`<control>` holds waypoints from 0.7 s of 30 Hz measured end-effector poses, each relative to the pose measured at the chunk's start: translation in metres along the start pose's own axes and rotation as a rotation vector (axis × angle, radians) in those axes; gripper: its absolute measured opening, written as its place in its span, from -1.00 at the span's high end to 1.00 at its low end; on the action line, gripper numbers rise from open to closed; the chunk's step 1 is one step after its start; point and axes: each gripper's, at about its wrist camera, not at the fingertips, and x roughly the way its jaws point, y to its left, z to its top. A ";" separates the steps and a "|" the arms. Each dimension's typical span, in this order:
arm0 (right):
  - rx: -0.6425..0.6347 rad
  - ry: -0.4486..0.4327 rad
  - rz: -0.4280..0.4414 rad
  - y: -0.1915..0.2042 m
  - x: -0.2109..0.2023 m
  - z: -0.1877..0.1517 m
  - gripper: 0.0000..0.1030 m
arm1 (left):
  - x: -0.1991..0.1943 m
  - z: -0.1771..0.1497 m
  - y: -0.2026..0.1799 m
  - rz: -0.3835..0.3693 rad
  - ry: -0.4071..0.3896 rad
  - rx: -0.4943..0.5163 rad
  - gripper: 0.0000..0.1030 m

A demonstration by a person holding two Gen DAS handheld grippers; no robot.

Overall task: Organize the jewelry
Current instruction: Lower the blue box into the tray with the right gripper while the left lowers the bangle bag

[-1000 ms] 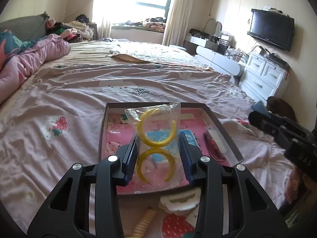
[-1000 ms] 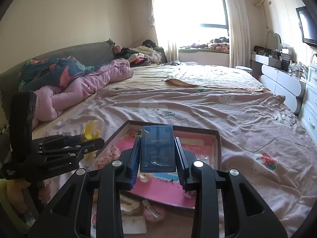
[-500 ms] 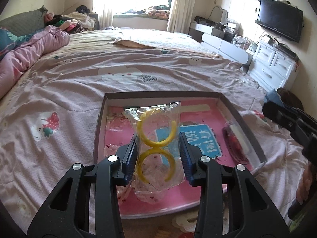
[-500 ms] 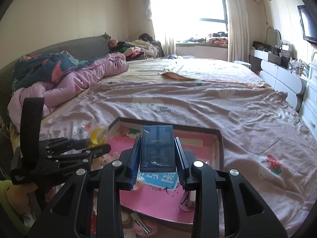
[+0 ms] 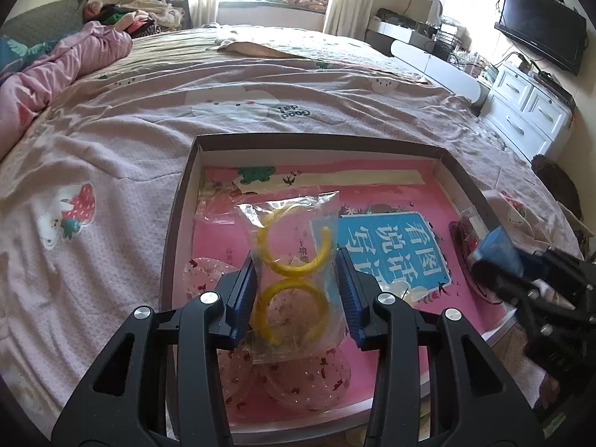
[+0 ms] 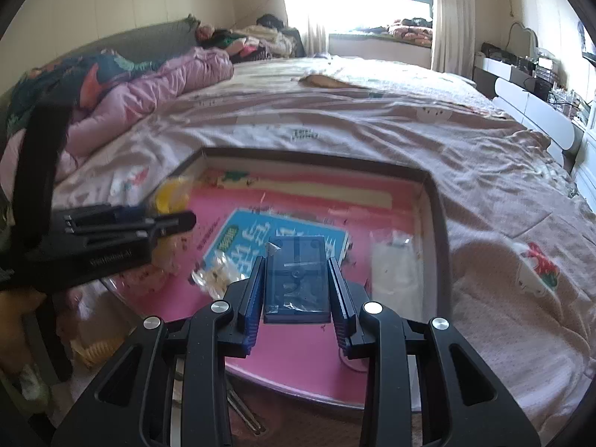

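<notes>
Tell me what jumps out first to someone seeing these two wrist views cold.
First, the clear bag of yellow rings, clamped upright in the left hand-held gripper over the left side of the box. Next, the dark blue packet gripped in the right hand-held gripper. Beneath both lies the shallow box with its bright pink floor and a blue card printed with Chinese characters, resting on the pink bedspread.

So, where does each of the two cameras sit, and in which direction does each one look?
Left wrist: on the left gripper, looking along its fingers, shut on a clear bag of yellow rings, toward the window; right gripper at right.
Right wrist: on the right gripper, shut on a dark blue flat box, same direction; left gripper at left.
Shared: shallow box with pink lining, on the bed.
</notes>
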 end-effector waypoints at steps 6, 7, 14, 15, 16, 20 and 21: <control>-0.013 0.030 0.008 0.005 0.006 -0.006 0.40 | -0.001 -0.001 0.001 -0.019 0.003 -0.007 0.33; -0.012 0.037 0.007 0.005 0.007 -0.007 0.40 | -0.001 -0.001 0.001 -0.023 0.005 -0.009 0.33; -0.002 0.065 0.004 0.003 0.012 -0.010 0.39 | -0.007 -0.001 -0.004 -0.033 0.001 0.000 0.29; -0.002 0.070 0.004 0.003 0.013 -0.011 0.39 | -0.009 0.000 -0.004 -0.033 -0.002 0.001 0.25; -0.003 0.072 0.003 0.003 0.013 -0.011 0.39 | -0.011 0.000 -0.005 -0.034 -0.006 0.000 0.25; -0.005 0.075 0.006 0.003 0.014 -0.012 0.36 | -0.018 0.001 -0.005 -0.037 -0.015 0.000 0.25; -0.003 0.073 0.006 0.003 0.013 -0.012 0.31 | -0.022 0.001 -0.004 -0.036 -0.019 0.001 0.22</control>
